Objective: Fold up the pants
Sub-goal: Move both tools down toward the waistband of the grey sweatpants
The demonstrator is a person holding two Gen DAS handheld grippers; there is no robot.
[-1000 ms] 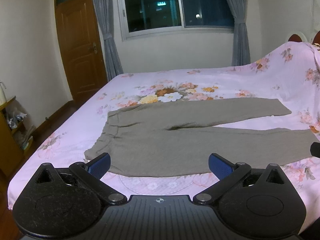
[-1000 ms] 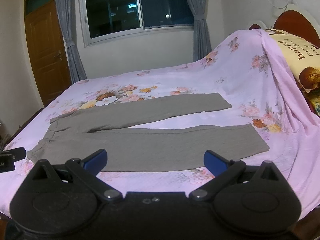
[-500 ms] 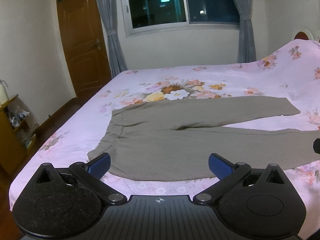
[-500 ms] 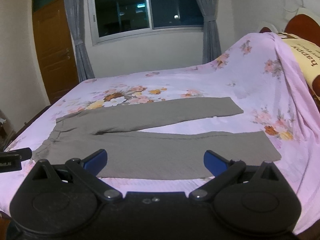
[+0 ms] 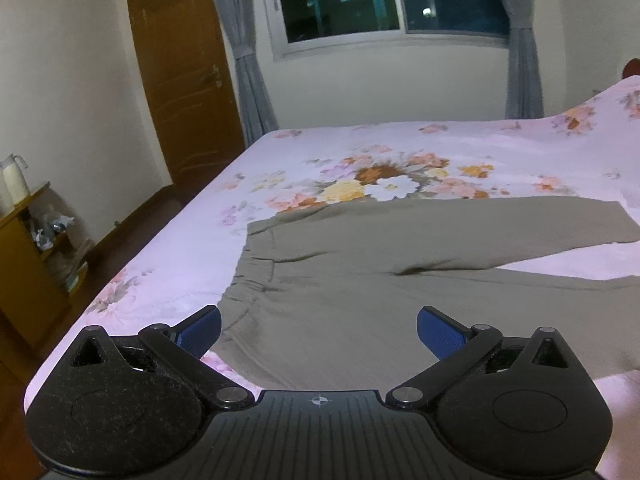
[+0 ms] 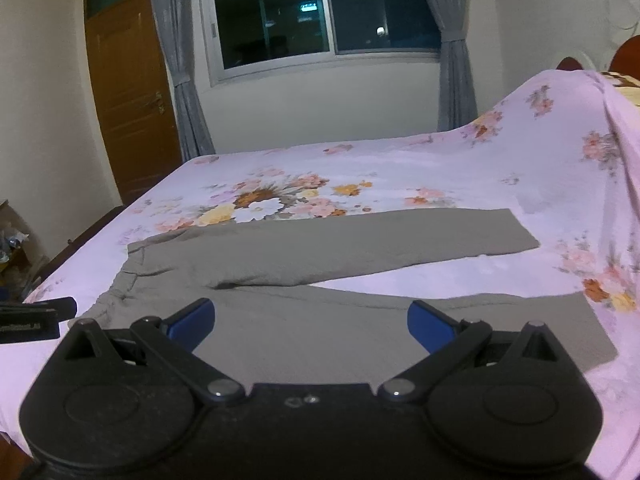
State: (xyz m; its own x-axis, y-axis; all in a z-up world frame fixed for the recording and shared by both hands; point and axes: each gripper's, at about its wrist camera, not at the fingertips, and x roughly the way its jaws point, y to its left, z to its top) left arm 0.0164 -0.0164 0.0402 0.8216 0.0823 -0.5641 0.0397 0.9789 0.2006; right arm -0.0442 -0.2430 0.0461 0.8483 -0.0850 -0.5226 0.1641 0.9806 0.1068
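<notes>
Grey-olive pants (image 5: 360, 280) are laid flat on the bed (image 5: 400, 148) with its pink floral sheet, waistband toward the door (image 5: 184, 76) side and both legs stretched away from the door, the far leg angled slightly apart from the near one. The left claw (image 5: 319, 330) is held wide open and empty over the near waistband corner of the pants. The right claw (image 6: 311, 325) is likewise spread wide and empty above the near leg.
</notes>
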